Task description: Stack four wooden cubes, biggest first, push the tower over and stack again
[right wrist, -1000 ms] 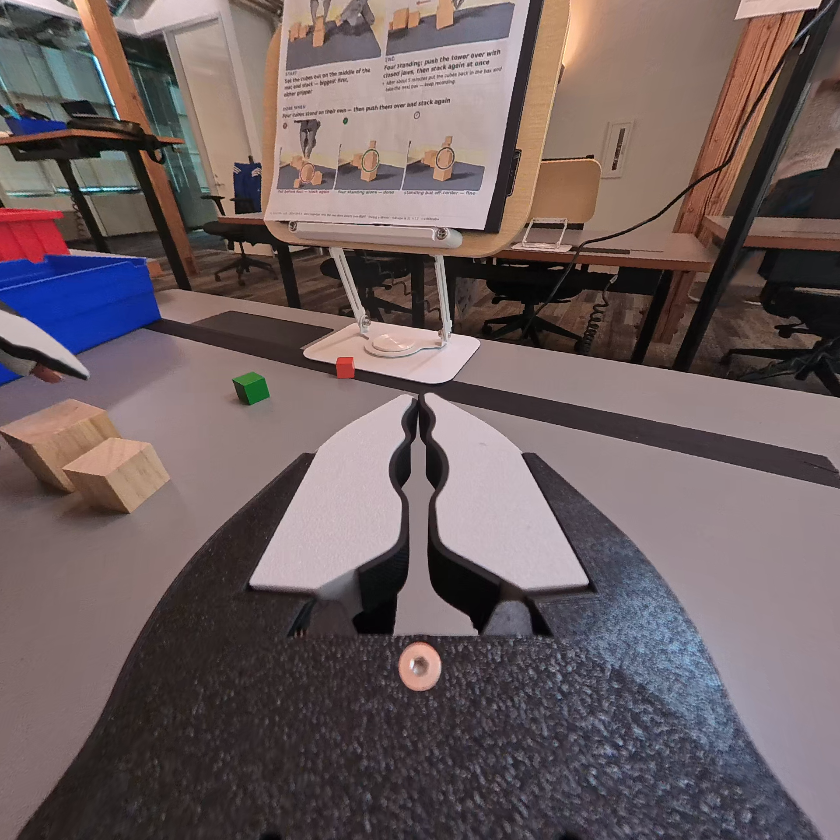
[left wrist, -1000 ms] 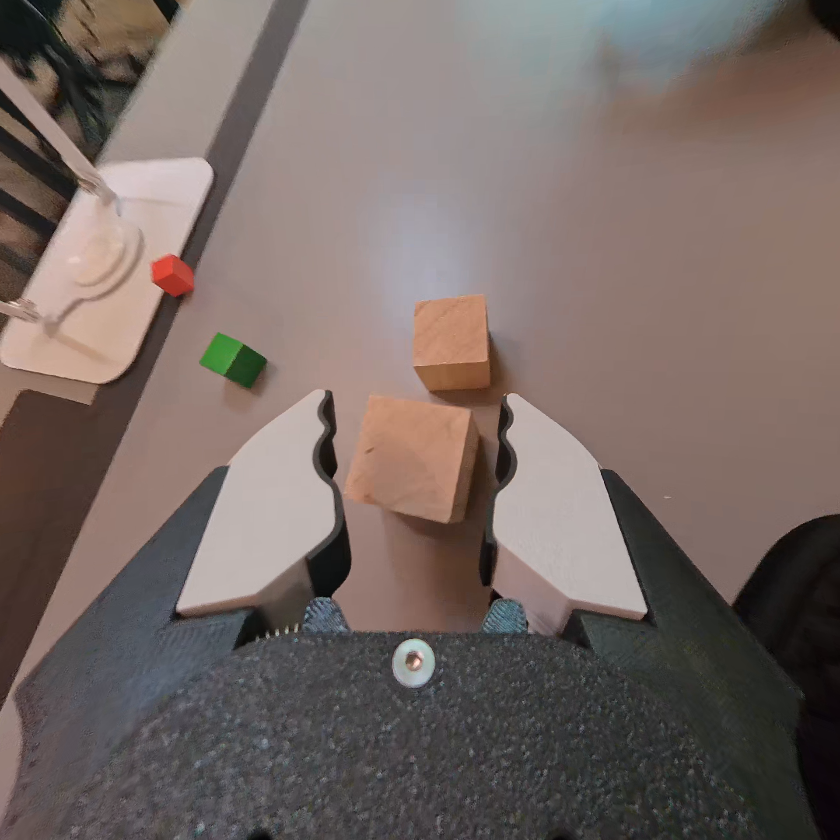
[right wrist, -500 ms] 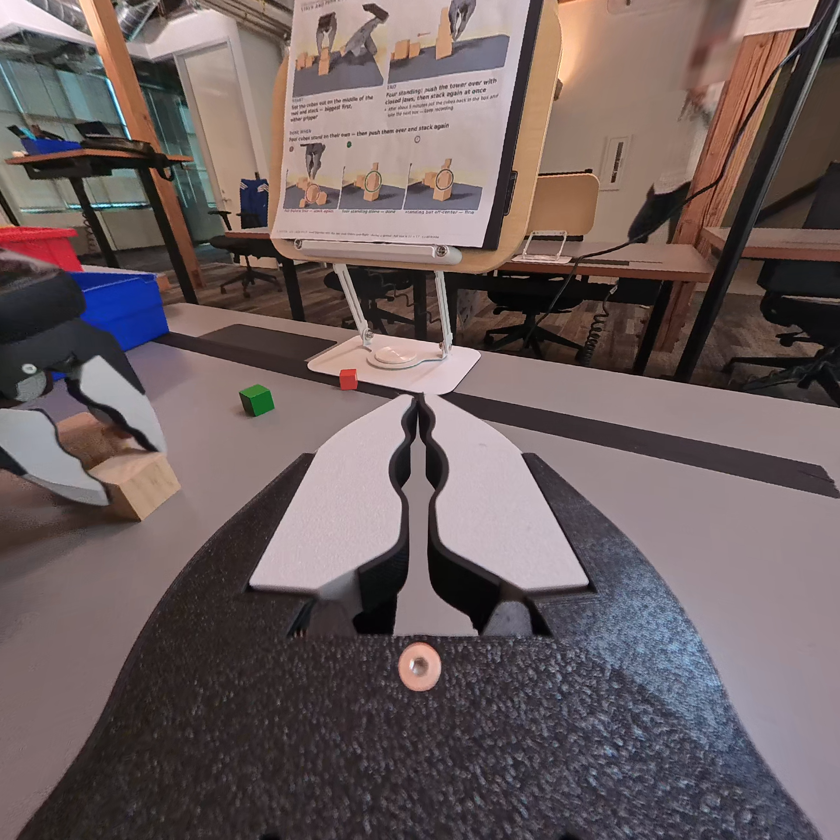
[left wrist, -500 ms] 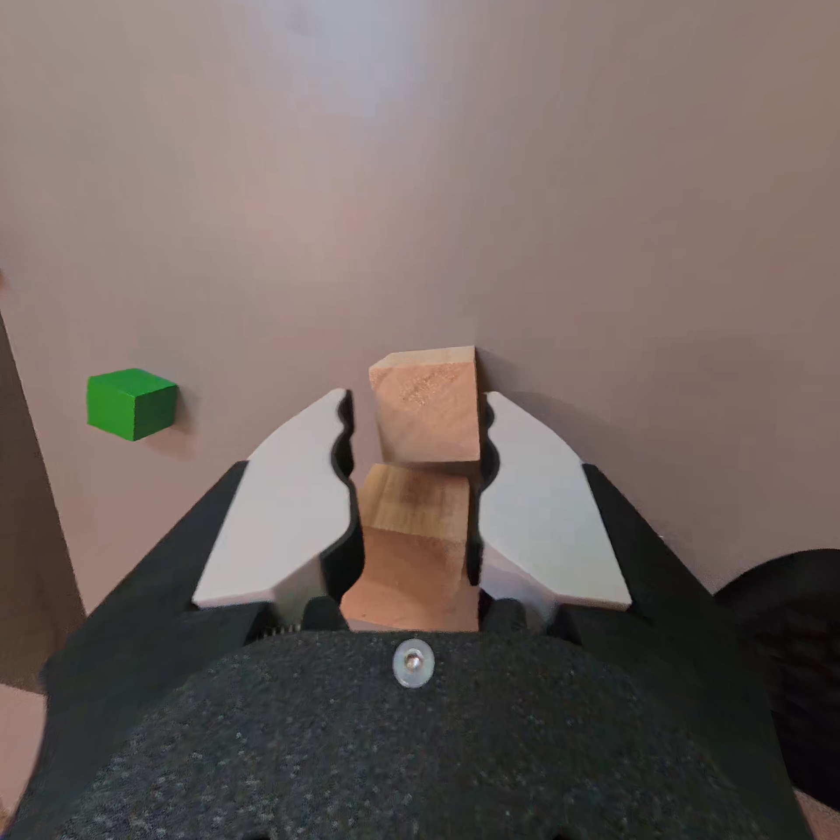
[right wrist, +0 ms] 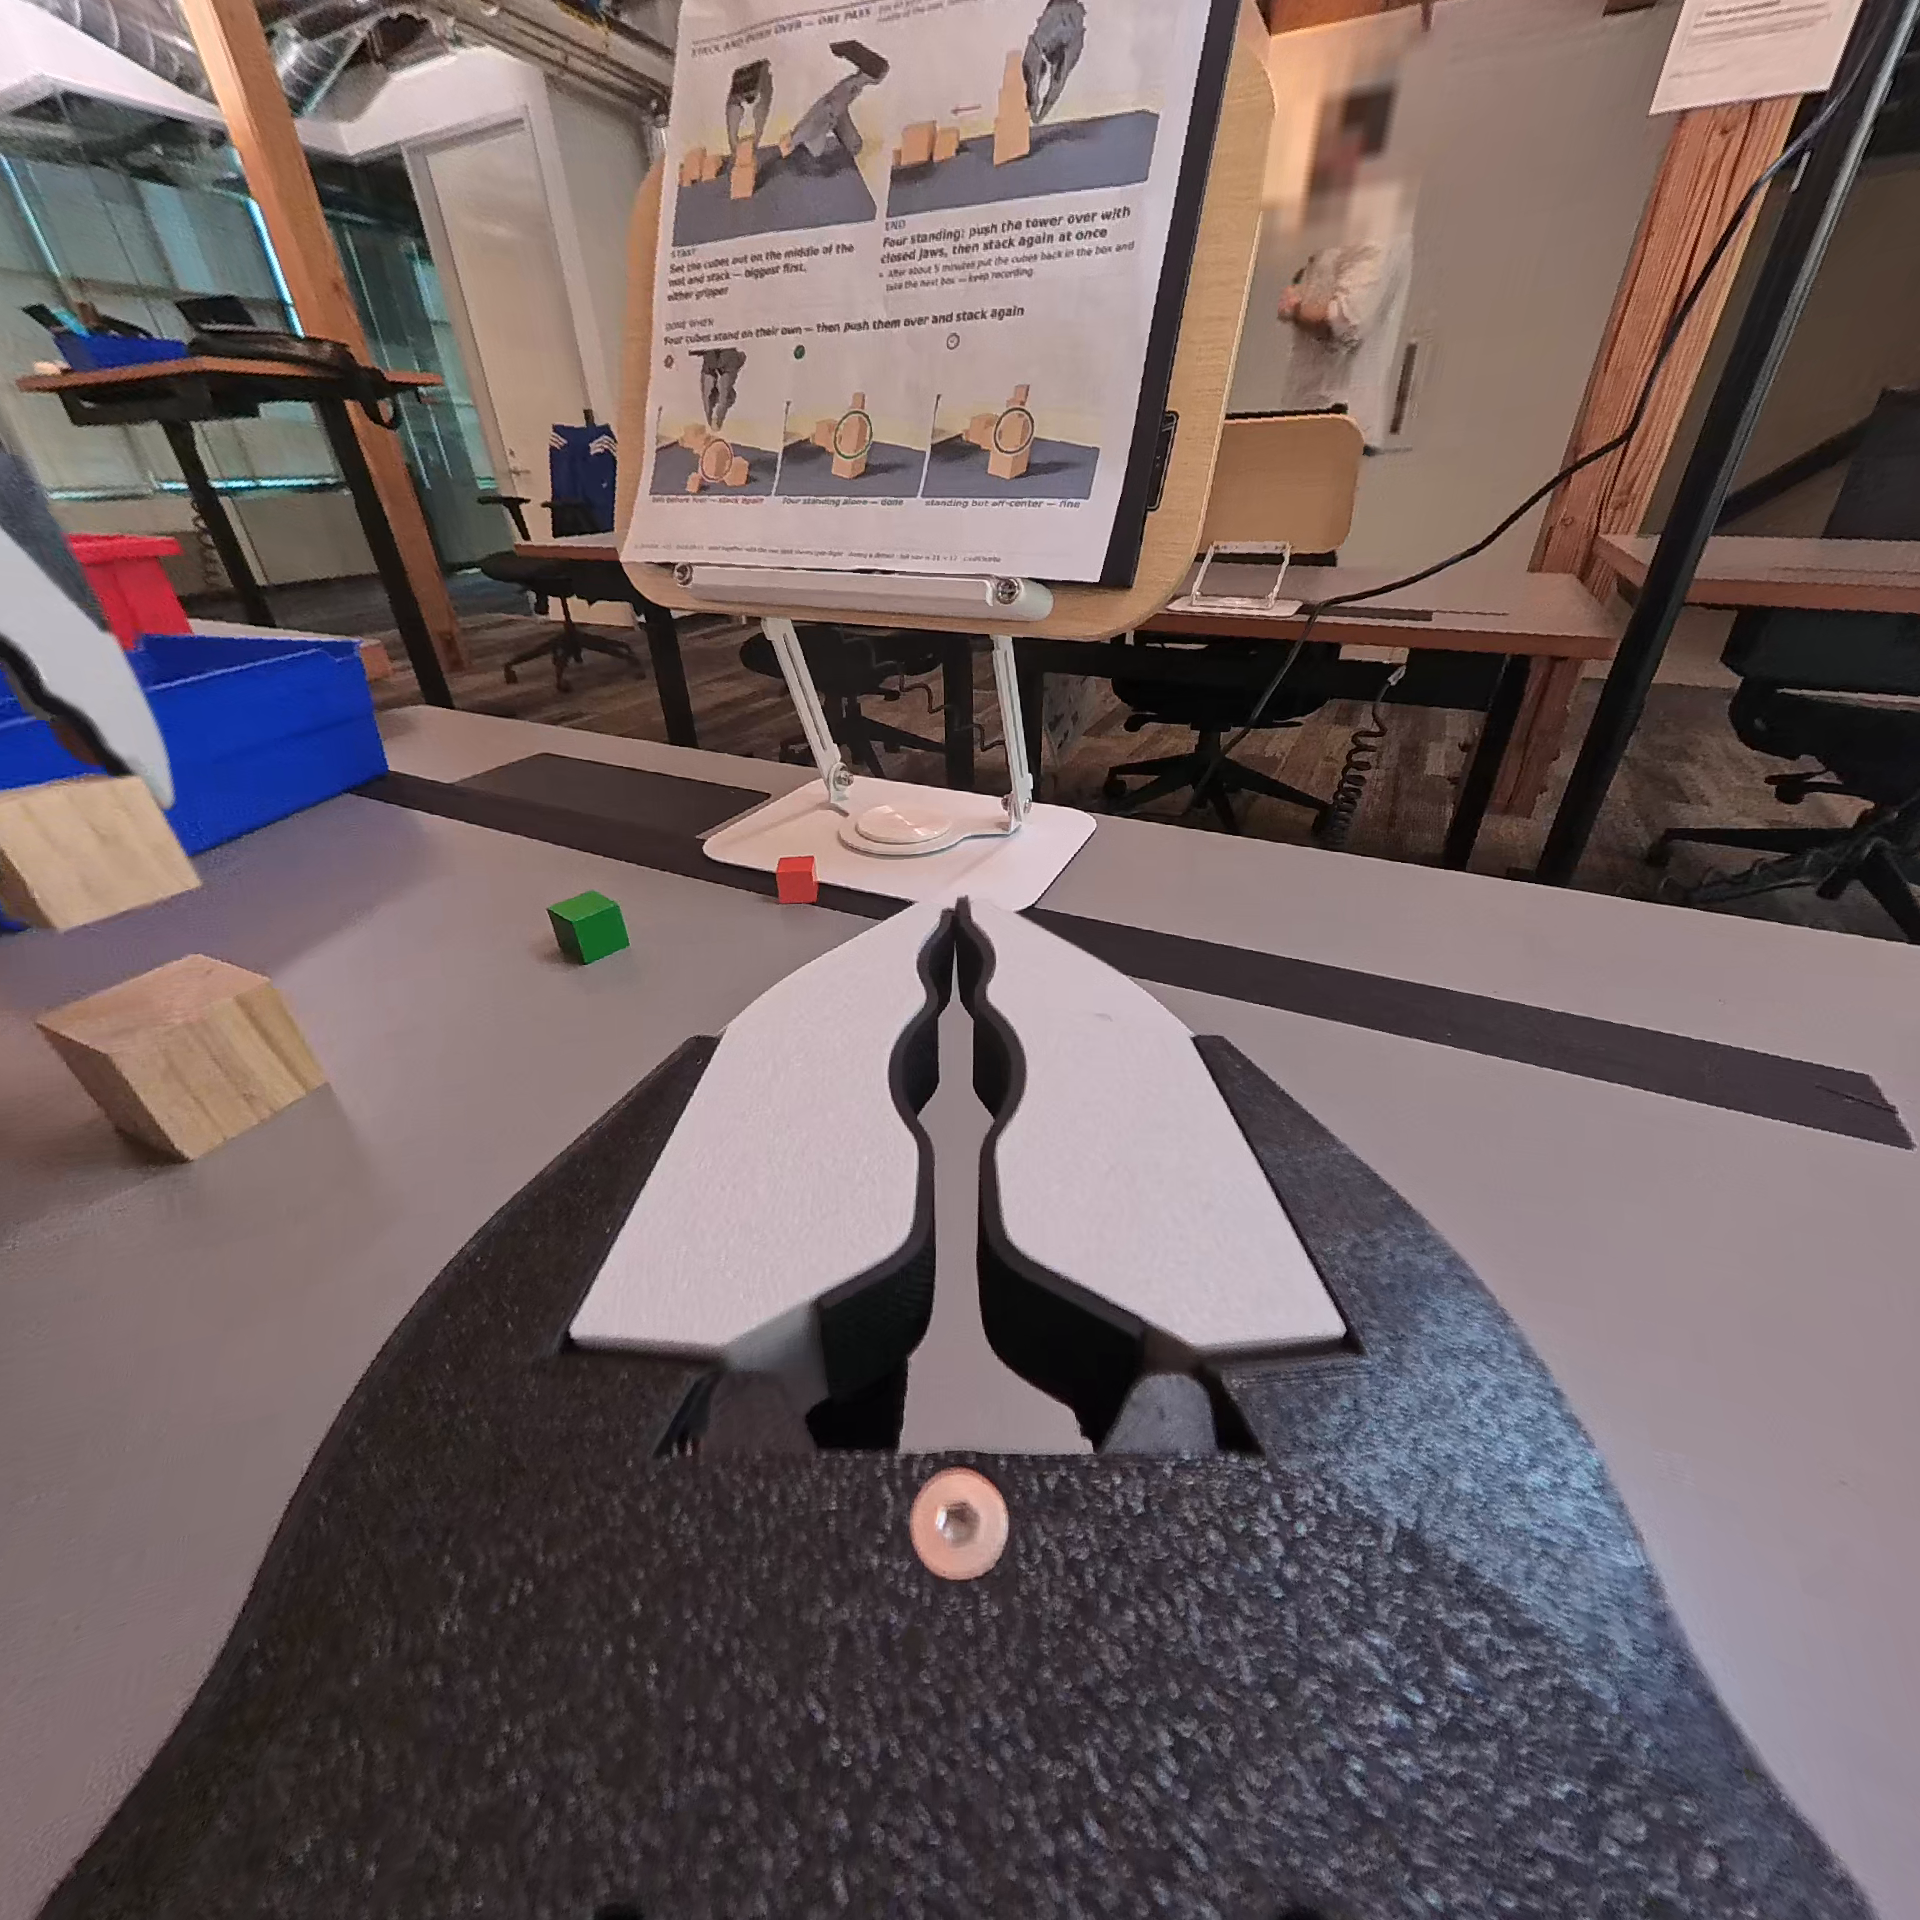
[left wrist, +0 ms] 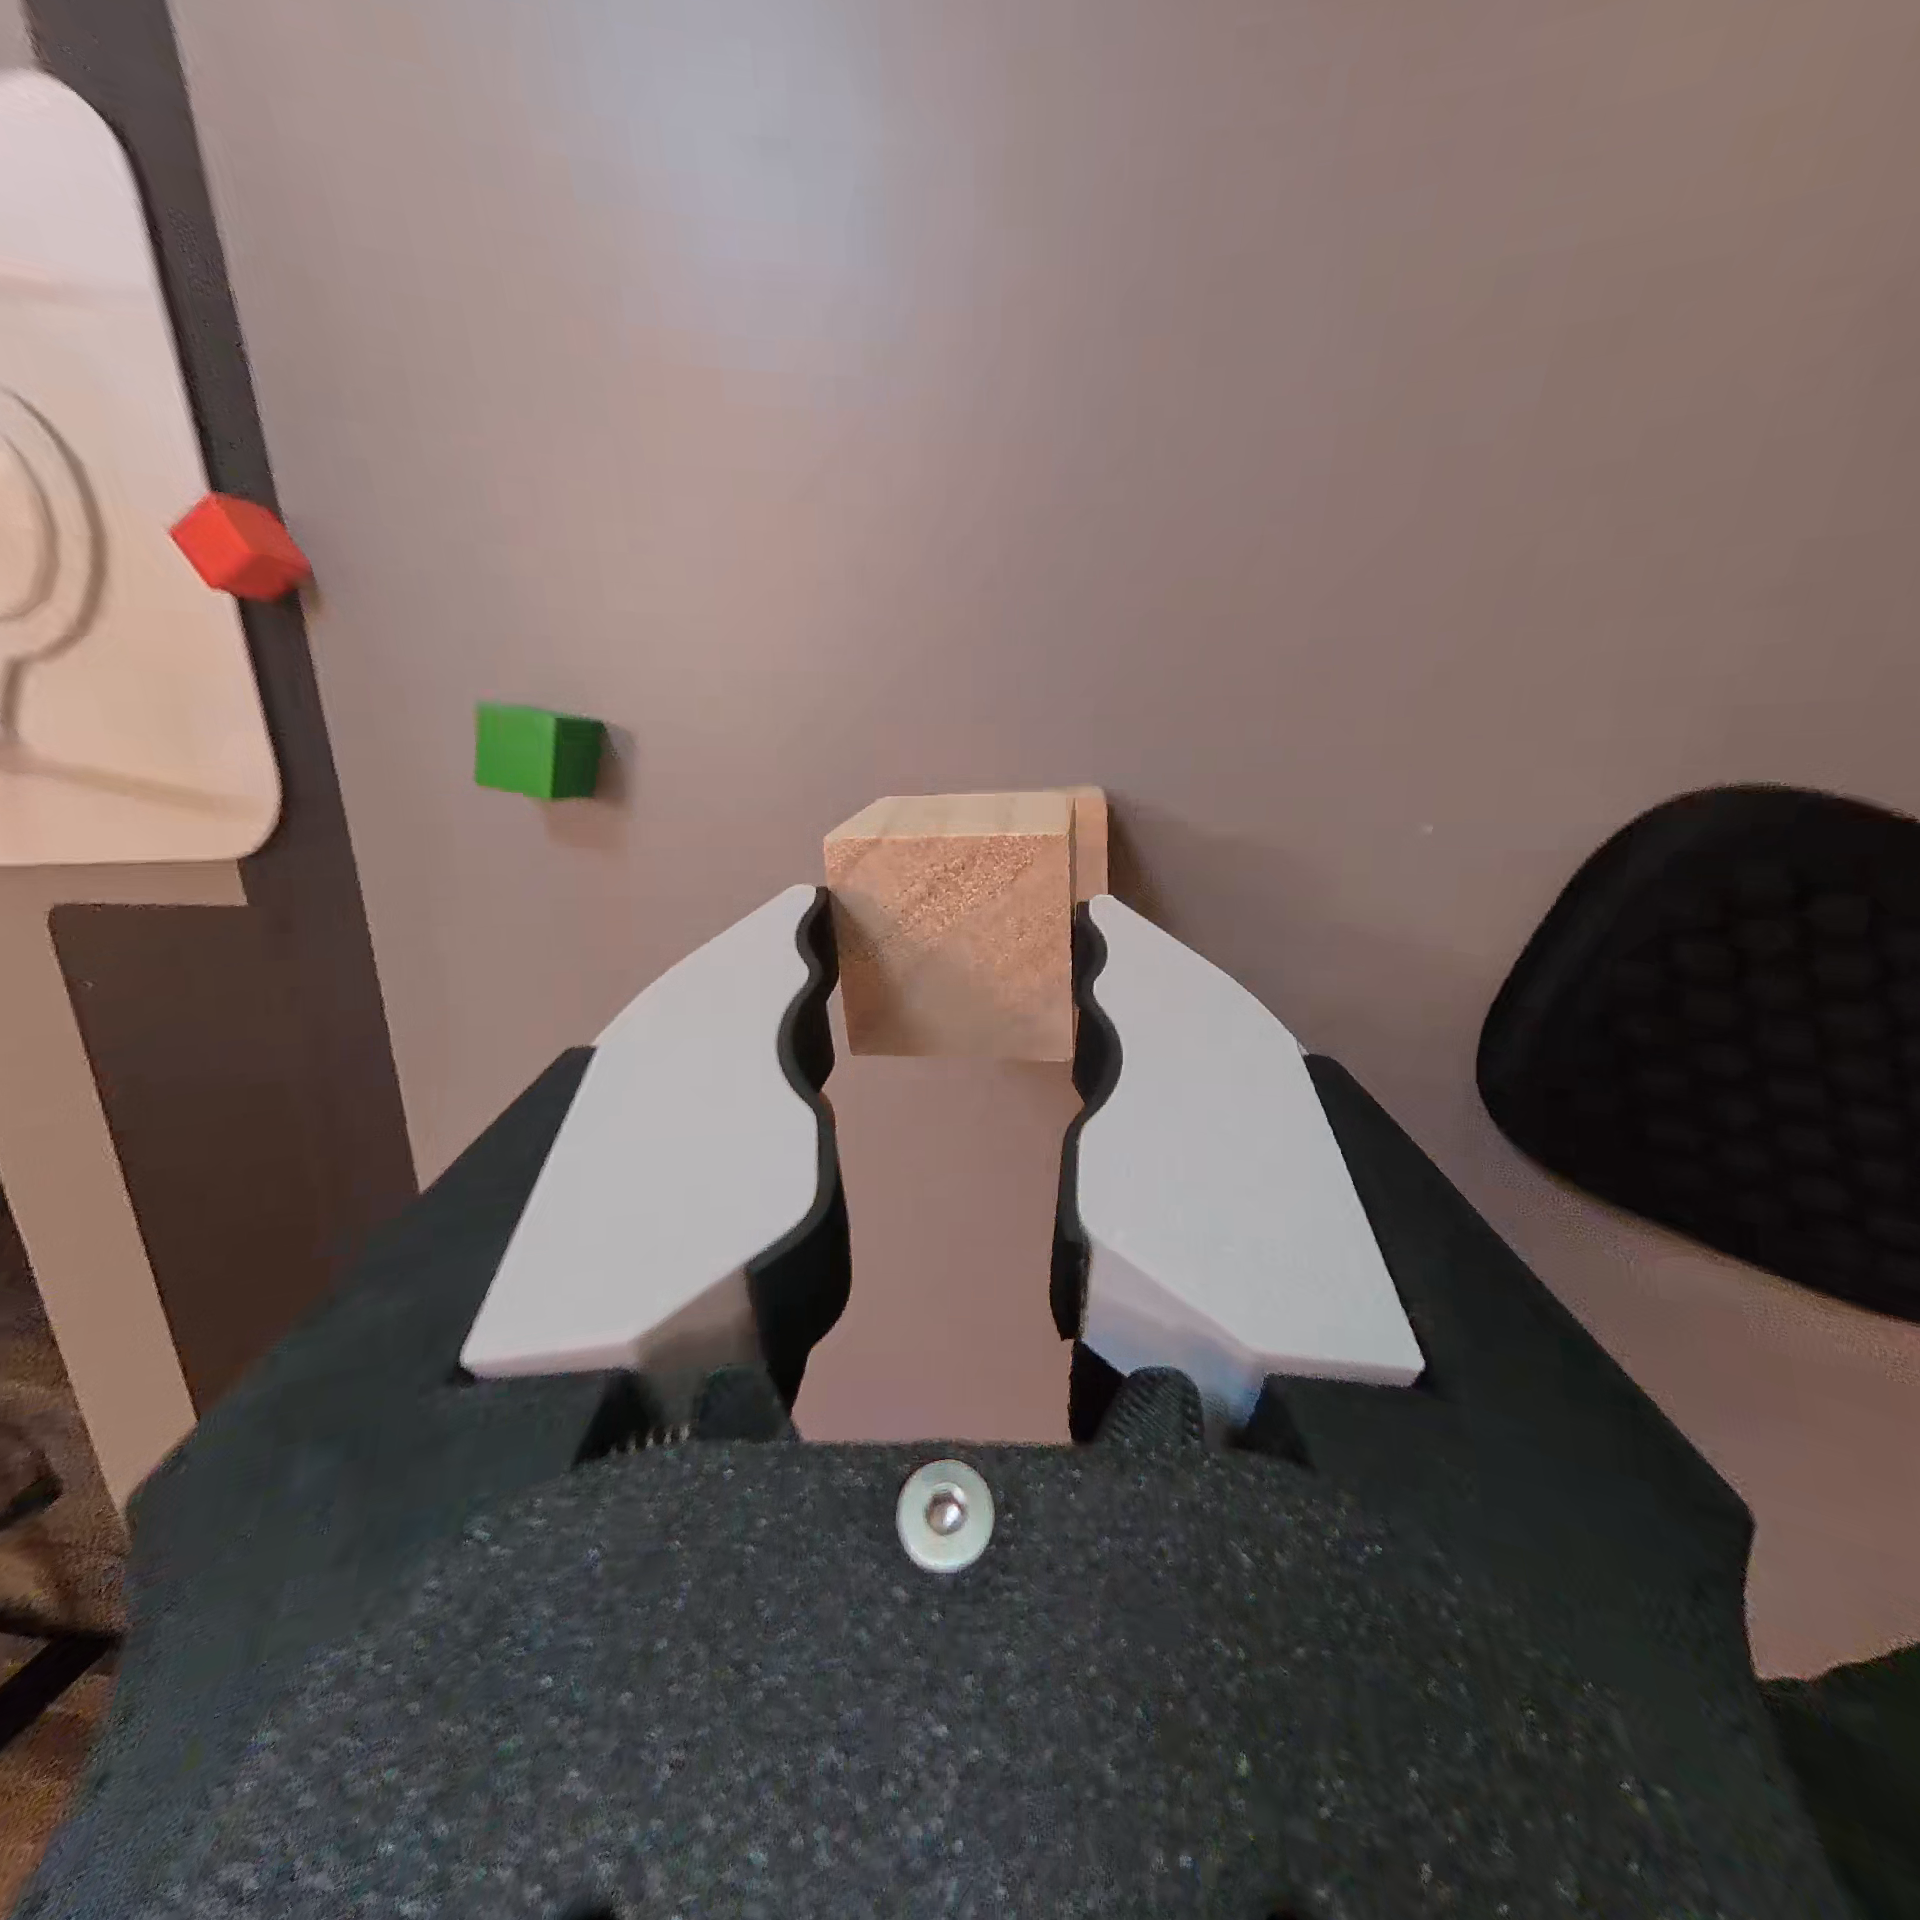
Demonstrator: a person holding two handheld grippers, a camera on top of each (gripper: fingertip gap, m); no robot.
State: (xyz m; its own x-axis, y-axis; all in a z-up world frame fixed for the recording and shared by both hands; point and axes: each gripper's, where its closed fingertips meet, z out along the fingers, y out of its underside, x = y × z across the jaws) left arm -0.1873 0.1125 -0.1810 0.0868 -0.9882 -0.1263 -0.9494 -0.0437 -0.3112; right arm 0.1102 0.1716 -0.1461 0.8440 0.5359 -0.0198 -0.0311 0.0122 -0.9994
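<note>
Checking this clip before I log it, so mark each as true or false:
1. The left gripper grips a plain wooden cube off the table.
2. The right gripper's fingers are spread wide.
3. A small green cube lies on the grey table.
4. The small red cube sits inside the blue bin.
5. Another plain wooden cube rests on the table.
1. True: the left gripper clamps the plain wooden cube, lifted clear of the grey table.
2. False: the right gripper is shut on nothing.
3. True: the small green cube lies there.
4. False: the small red cube sits by the white stand base, outside the blue bin.
5. True: the second wooden cube rests there.
</note>
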